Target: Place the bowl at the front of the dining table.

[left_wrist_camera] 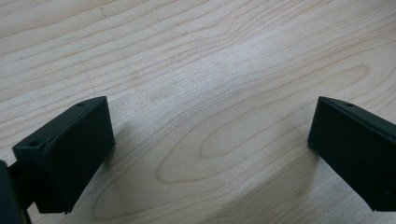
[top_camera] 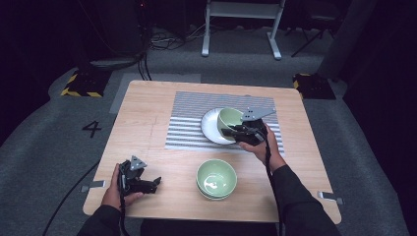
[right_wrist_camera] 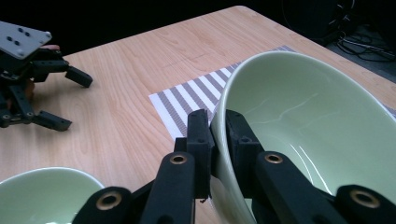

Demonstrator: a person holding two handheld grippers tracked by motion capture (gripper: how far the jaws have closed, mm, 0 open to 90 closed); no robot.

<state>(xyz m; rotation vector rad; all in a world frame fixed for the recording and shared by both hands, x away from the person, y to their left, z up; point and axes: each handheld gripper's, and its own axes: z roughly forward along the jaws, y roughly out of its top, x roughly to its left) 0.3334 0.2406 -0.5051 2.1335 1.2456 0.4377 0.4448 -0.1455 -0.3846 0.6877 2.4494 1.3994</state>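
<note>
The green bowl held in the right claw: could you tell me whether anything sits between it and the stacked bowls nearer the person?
Nothing visible does. The green bowl, gripped tilted over the white plate, has bare wood before the stacked bowls.

Left gripper (top_camera: 156, 184) wide apart, right gripper (right_wrist_camera: 218, 140) clamped.

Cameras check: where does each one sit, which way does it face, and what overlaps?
High view: above the person's side, looking forward and down on the table; both forearms enter from below.
Left gripper view: on the left tongs, facing bare tabletop; jaws wide apart.
Right gripper view: on the right tongs, pinching the tilted green bowl at its rim.
Shared: high and right views both show this bowl, the striped mat and the left tongs.
</note>
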